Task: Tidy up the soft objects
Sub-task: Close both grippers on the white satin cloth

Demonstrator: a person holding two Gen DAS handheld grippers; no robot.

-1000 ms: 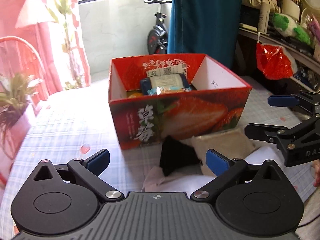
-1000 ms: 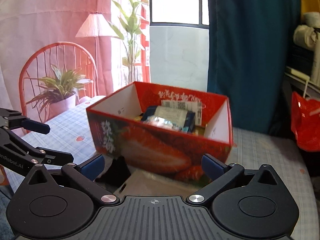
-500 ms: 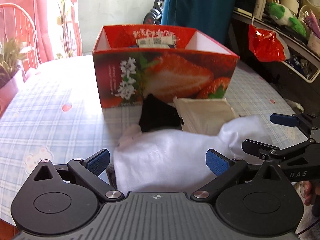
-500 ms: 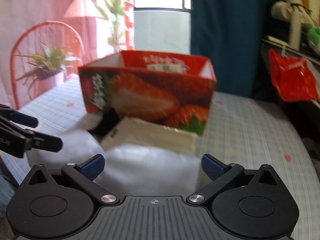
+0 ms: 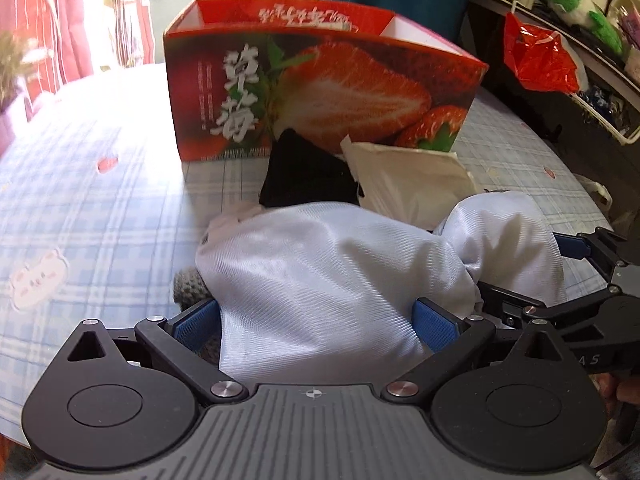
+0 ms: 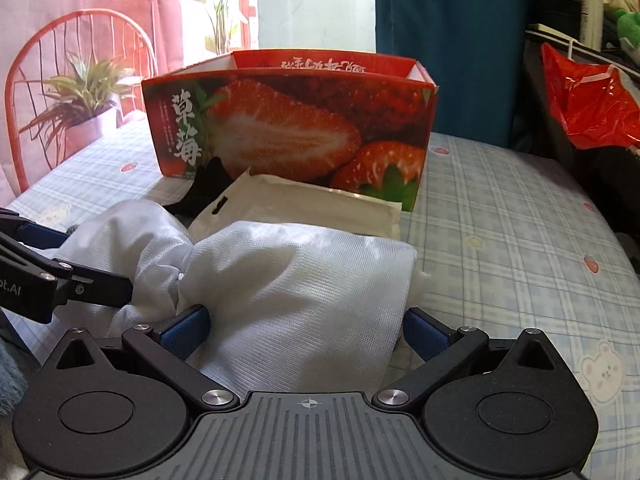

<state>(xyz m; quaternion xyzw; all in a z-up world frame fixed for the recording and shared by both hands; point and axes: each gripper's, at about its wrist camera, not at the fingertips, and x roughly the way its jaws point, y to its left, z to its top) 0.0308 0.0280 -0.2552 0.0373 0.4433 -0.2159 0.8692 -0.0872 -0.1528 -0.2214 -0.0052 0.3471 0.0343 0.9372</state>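
A white mesh cloth bag [image 5: 320,276] lies on the checked tablecloth; it also shows in the right wrist view [image 6: 288,284]. My left gripper [image 5: 316,320] is open, its fingers either side of the bag's left part. My right gripper [image 6: 304,328] is open, its fingers either side of the bag's right part. Behind the bag lie a black cloth [image 5: 304,176] and a flat cream pouch [image 5: 408,184], also seen in the right wrist view [image 6: 296,204]. A grey knitted item [image 5: 188,292] peeks out under the bag's left edge. A red strawberry box [image 5: 320,92] stands behind them.
A red plastic bag [image 5: 536,60] hangs at a cluttered shelf on the right. A potted plant [image 6: 88,116] and a red chair [image 6: 60,60] stand at the table's far left. The table edge [image 5: 592,208] curves close on the right.
Both grippers have come down and forward onto the white bag, so its cloth now sits between each pair of fingers. The box interior is no longer visible.
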